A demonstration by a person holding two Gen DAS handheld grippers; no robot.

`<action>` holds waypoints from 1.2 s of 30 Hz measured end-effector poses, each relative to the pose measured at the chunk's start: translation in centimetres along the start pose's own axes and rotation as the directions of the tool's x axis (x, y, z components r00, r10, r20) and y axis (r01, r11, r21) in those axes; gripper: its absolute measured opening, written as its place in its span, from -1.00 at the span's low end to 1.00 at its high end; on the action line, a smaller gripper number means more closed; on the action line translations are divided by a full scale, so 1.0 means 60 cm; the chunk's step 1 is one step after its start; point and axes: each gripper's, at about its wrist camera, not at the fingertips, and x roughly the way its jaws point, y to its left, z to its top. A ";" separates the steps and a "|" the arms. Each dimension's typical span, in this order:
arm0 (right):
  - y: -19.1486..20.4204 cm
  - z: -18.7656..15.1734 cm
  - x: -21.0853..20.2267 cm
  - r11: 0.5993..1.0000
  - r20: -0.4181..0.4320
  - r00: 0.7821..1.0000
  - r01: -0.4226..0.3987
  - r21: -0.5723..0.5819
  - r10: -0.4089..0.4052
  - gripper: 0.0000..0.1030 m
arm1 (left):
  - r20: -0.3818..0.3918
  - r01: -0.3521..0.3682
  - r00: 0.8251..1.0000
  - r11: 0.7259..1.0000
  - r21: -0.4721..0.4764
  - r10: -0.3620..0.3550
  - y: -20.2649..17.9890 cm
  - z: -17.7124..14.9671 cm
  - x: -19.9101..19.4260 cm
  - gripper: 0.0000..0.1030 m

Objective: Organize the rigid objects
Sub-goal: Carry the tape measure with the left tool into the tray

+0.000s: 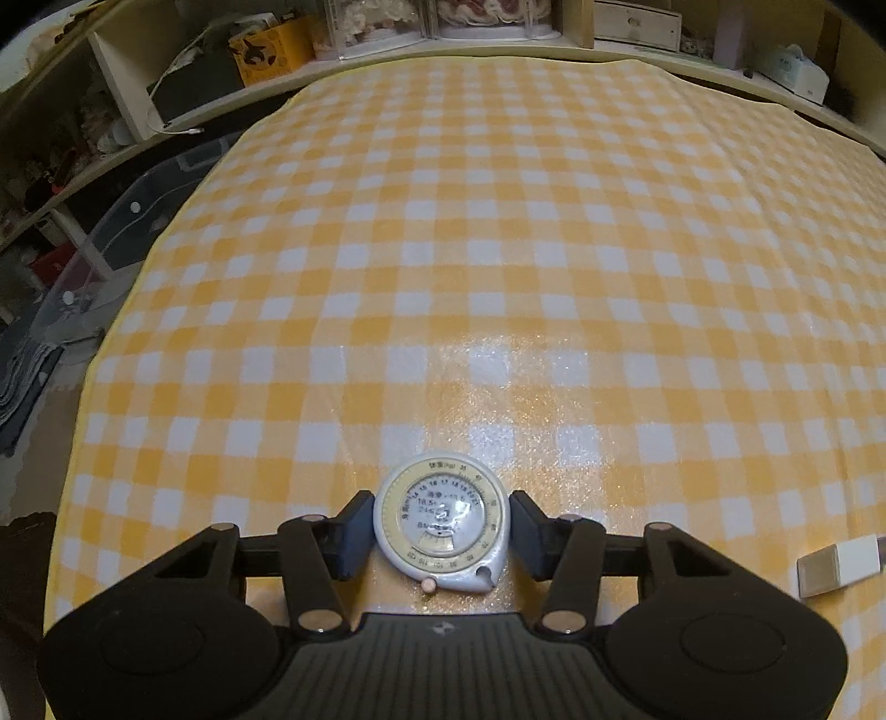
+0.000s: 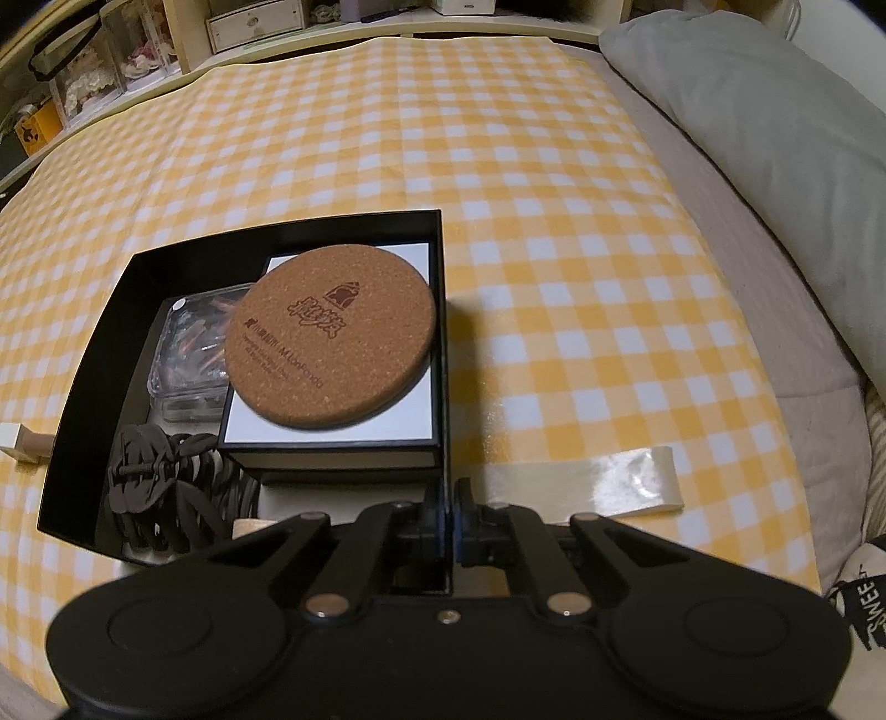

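In the left wrist view a round white tape measure with a dial face lies on the yellow checked cloth between my left gripper's two black pads, which close on its sides. In the right wrist view my right gripper is shut on the right wall of a black open box. The box holds a round cork coaster lying on a white-topped black case, a clear plastic case and a dark hair claw.
A small white and grey block lies at the right of the left view and shows left of the box. A strip of tape sticks to the cloth. A grey pillow lies at right. Shelves stand behind.
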 end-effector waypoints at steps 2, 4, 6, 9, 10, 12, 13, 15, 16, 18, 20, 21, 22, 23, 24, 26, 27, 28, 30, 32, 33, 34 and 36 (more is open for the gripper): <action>0.001 0.000 0.002 1.000 0.003 1.000 0.002 -0.003 -0.002 -0.94 | 0.004 -0.021 1.000 1.000 -0.001 0.021 -0.009 0.000 -0.007 0.03; 0.004 -0.001 0.000 1.000 0.003 1.000 0.006 -0.008 -0.006 -0.94 | 0.015 -0.023 1.000 1.000 -0.019 0.023 -0.014 0.001 -0.017 0.03; 0.001 -0.001 0.001 1.000 0.001 1.000 0.001 0.000 -0.001 -0.94 | 0.031 -0.008 0.999 0.999 -0.037 0.009 -0.023 0.004 -0.033 0.03; -0.001 0.000 0.002 1.000 0.003 1.000 -0.002 0.014 0.002 -0.94 | 0.069 0.034 0.997 0.999 -0.042 -0.031 -0.039 0.006 -0.065 0.03; 0.000 0.000 0.003 1.000 0.006 1.000 -0.002 0.020 0.001 -0.93 | 0.085 0.055 0.995 0.998 -0.040 -0.052 -0.047 0.008 -0.077 0.03; -0.004 -0.001 0.003 0.999 0.012 1.000 -0.004 0.048 0.003 -0.93 | 0.115 0.092 0.989 0.995 -0.039 -0.087 -0.062 0.005 -0.100 0.03; -0.006 -0.002 0.003 0.998 0.012 1.000 -0.006 0.061 0.005 -0.92 | 0.130 0.113 0.986 0.993 -0.038 -0.108 -0.073 0.007 -0.112 0.03; -0.009 -0.002 0.003 0.997 0.012 1.000 -0.006 0.073 0.006 -0.92 | 0.157 0.156 0.976 0.987 -0.036 -0.148 -0.093 0.004 -0.134 0.03; -0.009 -0.002 0.003 0.998 0.011 1.000 -0.004 0.069 0.004 -0.92 | 0.170 0.182 0.970 0.983 -0.035 -0.173 -0.107 0.005 -0.146 0.03; -0.006 0.000 0.003 0.998 0.006 1.000 0.000 0.055 -0.001 -0.93 | 0.190 0.227 0.958 0.973 -0.035 -0.216 -0.125 0.001 -0.159 0.03; -0.001 0.001 0.003 0.999 0.000 1.000 0.008 0.036 -0.008 -0.93 | 0.201 0.275 0.943 0.961 -0.029 -0.264 -0.151 -0.001 -0.172 0.03; 0.000 0.001 0.003 0.999 0.000 1.000 0.011 0.034 -0.011 -0.92 | 0.205 0.302 0.935 0.953 -0.023 -0.291 -0.167 -0.004 -0.182 0.03; 0.000 0.002 0.004 0.999 -0.001 1.000 0.012 0.035 -0.012 -0.92 | 0.206 0.325 0.927 0.946 -0.015 -0.315 -0.183 -0.009 -0.188 0.03; 0.000 0.002 0.003 0.999 -0.001 1.000 0.013 0.034 -0.013 -0.92 | 0.204 0.344 0.920 0.939 -0.005 -0.335 -0.195 -0.013 -0.194 0.03; 0.001 0.002 0.003 0.999 -0.001 1.000 0.013 0.034 -0.013 -0.92 | 0.202 0.362 0.912 0.932 0.009 -0.356 -0.211 -0.016 -0.201 0.03; 0.000 0.002 0.004 0.999 -0.002 1.000 0.013 0.033 -0.013 -0.92 | 0.200 0.402 0.894 0.915 0.032 -0.400 -0.241 -0.023 -0.213 0.03; -0.001 0.003 0.004 0.999 -0.003 1.000 0.012 0.033 -0.012 -0.92 | 0.196 0.424 0.885 0.905 0.038 -0.423 -0.253 -0.027 -0.217 0.03; -0.001 0.003 0.004 0.999 -0.004 1.000 0.011 0.034 -0.011 -0.92 | 0.190 0.447 0.874 0.893 0.048 -0.448 -0.268 -0.031 -0.223 0.03; -0.002 0.003 0.004 0.999 -0.007 1.000 0.008 0.036 -0.008 -0.92 | 0.185 0.479 0.855 0.875 0.075 -0.484 -0.293 -0.035 -0.232 0.03; -0.003 0.003 0.004 0.999 -0.009 1.000 0.006 0.037 -0.005 -0.92 | 0.187 0.504 0.837 0.858 0.099 -0.513 -0.316 -0.037 -0.238 0.03; -0.002 0.003 0.004 0.999 -0.009 1.000 0.007 0.035 -0.007 -0.92 | 0.184 0.518 0.828 0.848 0.110 -0.530 -0.331 -0.038 -0.239 0.03; -0.003 0.003 0.004 0.999 -0.008 1.000 0.008 0.033 -0.008 -0.92 | 0.180 0.528 0.822 0.841 0.115 -0.540 -0.344 -0.038 -0.240 0.03; -0.002 0.003 0.004 0.999 -0.008 1.000 0.007 0.035 -0.007 -0.92 | 0.171 0.547 0.810 0.828 0.118 -0.560 -0.364 -0.037 -0.238 0.03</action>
